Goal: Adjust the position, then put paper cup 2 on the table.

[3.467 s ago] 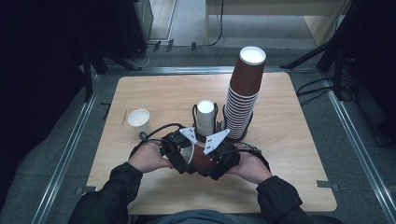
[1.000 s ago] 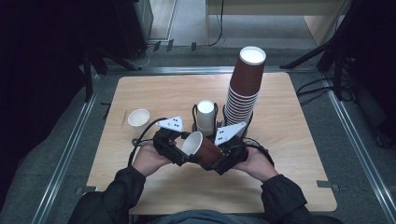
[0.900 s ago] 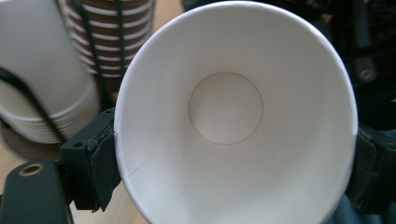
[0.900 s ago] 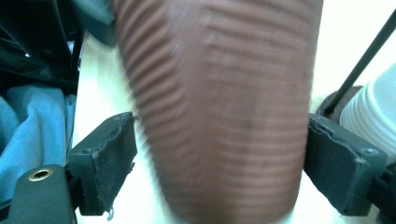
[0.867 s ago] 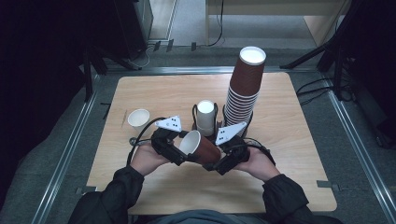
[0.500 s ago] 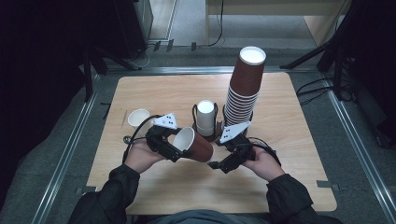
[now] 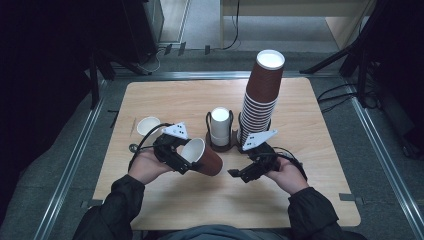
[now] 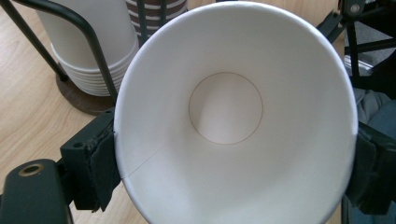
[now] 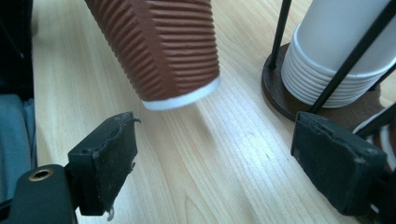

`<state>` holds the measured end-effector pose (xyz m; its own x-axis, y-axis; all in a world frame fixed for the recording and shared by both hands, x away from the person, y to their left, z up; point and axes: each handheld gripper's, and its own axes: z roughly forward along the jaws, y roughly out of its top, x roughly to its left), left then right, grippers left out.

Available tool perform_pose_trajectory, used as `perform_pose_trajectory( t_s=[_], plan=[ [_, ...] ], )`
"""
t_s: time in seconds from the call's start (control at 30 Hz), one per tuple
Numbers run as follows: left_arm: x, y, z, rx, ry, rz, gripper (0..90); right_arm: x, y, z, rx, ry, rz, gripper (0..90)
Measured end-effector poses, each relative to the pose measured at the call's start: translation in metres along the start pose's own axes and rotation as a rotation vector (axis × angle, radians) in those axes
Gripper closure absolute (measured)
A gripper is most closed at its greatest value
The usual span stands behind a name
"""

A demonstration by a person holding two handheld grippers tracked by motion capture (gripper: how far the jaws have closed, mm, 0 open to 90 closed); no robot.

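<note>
While the person's sleeves come in over the near edge of the wooden table [image 7: 165, 210], the left gripper [image 7: 181, 159] sits a bit left of the middle of the near half, clamped on a brown ribbed paper cup [image 7: 202, 157]. The cup is tipped over on its side, mouth pointing back at the person's left hand, base pointing toward the right gripper [image 7: 239, 174]. In the left gripper view you look straight down into the cup's white inside [image 8: 233, 116], and the black pads press on the rim from both sides, so that one's got a firm hold.

The right gripper is just right of centre, near the cup's base but apart from it. Its jaws are spread wide with nothing between them; in the right gripper view the cup's white bottom edge [image 9: 182, 99] hangs past the pads over bare wood.

Further back, about mid-table, there's a dark round stand with thin black wire uprights [image 7: 220, 145] holding a stack of white cups [image 7: 220, 126]. Right beside it, on the right, is a tall stack of the same brown ribbed cups [image 7: 260, 97], leaning a little toward the far edge, white inside showing on the top one. Over toward the left edge a single small white cup [image 7: 148, 125] stands upright by itself, just behind the left gripper's grey plate.

No logos, labels or printing that I can read on any cup, the stand or the grippers.
</note>
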<state>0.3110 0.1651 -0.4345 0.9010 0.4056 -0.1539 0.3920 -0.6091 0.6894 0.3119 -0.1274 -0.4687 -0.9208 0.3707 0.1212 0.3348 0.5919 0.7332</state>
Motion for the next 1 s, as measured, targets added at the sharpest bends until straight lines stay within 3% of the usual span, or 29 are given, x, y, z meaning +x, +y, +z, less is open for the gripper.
perform_pose_trajectory(
  t_s=[0.13,0.3,0.4,0.63,1.0],
  plan=[
    [0.000,0.000,-0.004,0.038,0.025,0.012,9.5,-0.001,-0.004,-0.006,-0.008,-0.010,0.000,14.9],
    [0.004,-0.003,-0.007,0.078,0.019,-0.001,9.5,-0.001,-0.007,-0.007,0.005,-0.024,-0.005,15.1],
    [0.007,-0.006,-0.011,0.094,0.045,-0.005,9.5,-0.002,-0.008,-0.007,0.007,-0.025,-0.004,15.1],
    [0.015,-0.014,-0.025,0.090,0.100,-0.044,9.4,-0.004,-0.008,-0.007,0.015,-0.029,-0.002,15.1],
    [0.026,-0.029,-0.043,0.124,0.118,-0.092,9.2,-0.008,-0.009,-0.010,0.023,-0.045,0.000,15.2]
  ],
)
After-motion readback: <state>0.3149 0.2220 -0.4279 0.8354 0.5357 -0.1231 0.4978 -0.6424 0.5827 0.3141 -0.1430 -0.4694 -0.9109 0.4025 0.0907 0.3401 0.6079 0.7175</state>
